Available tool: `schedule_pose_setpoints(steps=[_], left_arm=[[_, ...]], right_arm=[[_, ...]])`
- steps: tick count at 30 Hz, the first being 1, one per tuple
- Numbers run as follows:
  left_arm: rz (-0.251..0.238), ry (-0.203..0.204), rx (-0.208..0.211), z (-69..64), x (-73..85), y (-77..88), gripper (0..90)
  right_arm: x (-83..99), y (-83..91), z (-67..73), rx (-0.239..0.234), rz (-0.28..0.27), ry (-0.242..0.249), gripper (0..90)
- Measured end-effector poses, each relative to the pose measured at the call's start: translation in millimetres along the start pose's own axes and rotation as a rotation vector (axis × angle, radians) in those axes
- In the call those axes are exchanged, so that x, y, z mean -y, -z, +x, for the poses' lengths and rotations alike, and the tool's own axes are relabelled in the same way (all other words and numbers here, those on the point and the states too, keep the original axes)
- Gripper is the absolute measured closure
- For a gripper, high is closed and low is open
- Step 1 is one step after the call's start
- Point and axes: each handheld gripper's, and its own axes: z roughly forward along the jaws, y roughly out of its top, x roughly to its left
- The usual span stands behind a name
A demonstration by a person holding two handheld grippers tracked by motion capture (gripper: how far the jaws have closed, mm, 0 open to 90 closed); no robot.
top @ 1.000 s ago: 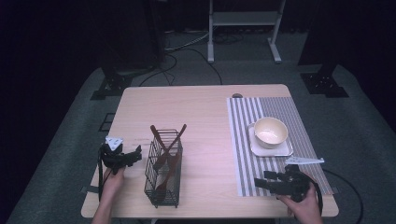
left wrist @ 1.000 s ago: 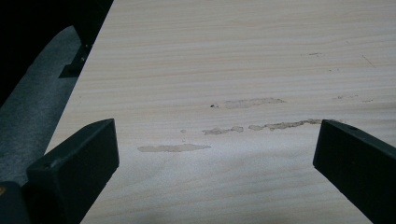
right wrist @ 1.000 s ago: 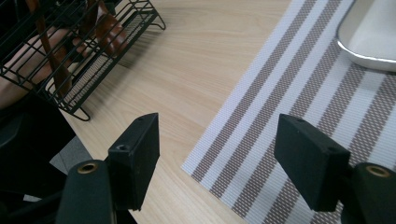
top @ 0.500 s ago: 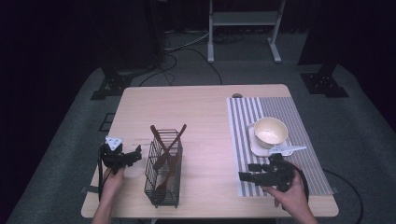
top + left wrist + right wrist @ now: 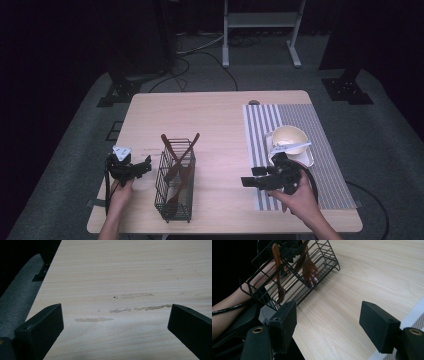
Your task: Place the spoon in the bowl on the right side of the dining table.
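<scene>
High view sits up above the near edge, looking forward and down over the whole table point(image 5: 215, 115) with dark floor behind it. Left gripper view is super close and low, skimming bare wood toward the table's left edge. Right gripper view is also close, facing across the wood at the wire basket point(image 5: 294, 272), which the high view has too point(image 5: 175, 185).

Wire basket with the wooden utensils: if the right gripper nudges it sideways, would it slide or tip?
Probably slide, perhaps wobble. The wire basket is open mesh, so likely light and easily shoved on the smooth table. It looks tall for its narrow base, and the wooden utensils lean out above the rim, so a high push might tip it. The right gripper is open.
</scene>
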Motion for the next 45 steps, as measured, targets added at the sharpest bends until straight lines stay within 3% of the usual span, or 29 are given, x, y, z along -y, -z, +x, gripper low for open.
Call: schedule_pose_setpoints(steps=[11,17,18,23,27,31,38,45], left_arm=[[0.000,-0.002,0.001,0.0,0.0,0.0,0.0],[0.000,0.000,-0.001,-0.7,0.0,0.2,0.0],[0.000,-0.001,-0.002,-0.7,0.1,0.2,0.0],[0.002,-0.002,0.002,-0.2,-0.1,0.1,0.0],[0.001,-0.001,0.002,-0.2,-0.1,0.0,0.0],[0.002,-0.002,0.004,-0.1,-0.2,0.1,0.0],[0.004,-0.008,0.003,-0.5,-0.3,0.2,0.0],[0.000,-0.005,0.003,-0.4,-0.2,0.0,0.0]], right_arm=[[-26.3,-19.0,11.7,-0.061,0.044,-0.011,28.3],[-48.4,-39.2,26.4,-0.117,0.066,0.010,28.4],[-59.2,-51.6,34.8,-0.143,0.082,0.012,29.1],[-77.0,-78.3,52.8,-0.165,0.124,0.050,32.3],[-85.5,-94.9,61.1,-0.151,0.155,0.065,38.6],[-90.1,-112.4,63.6,-0.143,0.179,0.046,55.4],[-89.0,-114.1,67.9,-0.170,0.163,0.037,82.4],[-93.9,-106.0,74.3,-0.166,0.136,0.045,83.1]])
